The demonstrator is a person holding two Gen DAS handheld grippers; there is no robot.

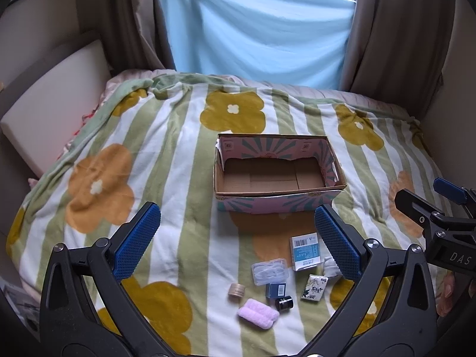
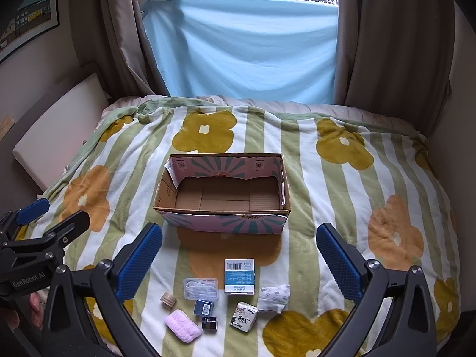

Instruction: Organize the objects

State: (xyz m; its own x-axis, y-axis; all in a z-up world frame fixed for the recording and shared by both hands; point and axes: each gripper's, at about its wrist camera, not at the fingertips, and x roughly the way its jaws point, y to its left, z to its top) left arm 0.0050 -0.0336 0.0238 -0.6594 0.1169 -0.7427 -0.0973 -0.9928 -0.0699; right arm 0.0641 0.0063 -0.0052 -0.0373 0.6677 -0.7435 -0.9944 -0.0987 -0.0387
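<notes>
An open, empty cardboard box (image 1: 267, 203) (image 2: 226, 223) with pink patterned sides sits mid-blanket. Just in front of it lies a cluster of small items: a white-and-blue carton (image 1: 306, 253) (image 2: 239, 276), a clear plastic case (image 1: 270, 271) (image 2: 200, 288), a tan round jar (image 1: 236, 291) (image 2: 168, 300), a pink towel roll (image 1: 258, 316) (image 2: 182, 325), a small blue box (image 1: 276, 290) (image 2: 204, 307), a black jar (image 1: 284, 303) (image 2: 209, 323), a tissue pack (image 1: 314, 290) (image 2: 244, 316) and a white patterned pouch (image 1: 331, 267) (image 2: 273, 294). My left gripper (image 1: 238, 241) (image 2: 53, 217) and right gripper (image 2: 239, 260) (image 1: 428, 193) hover above the cluster, both open and holding nothing.
A striped, flowered blanket (image 1: 166, 154) covers the bed. A white cushion (image 1: 53, 104) leans at the left wall. Brown curtains (image 2: 386, 44) and a blue cloth (image 2: 244, 47) hang behind the bed. A person's fingers (image 2: 35, 300) show at the left gripper's handle.
</notes>
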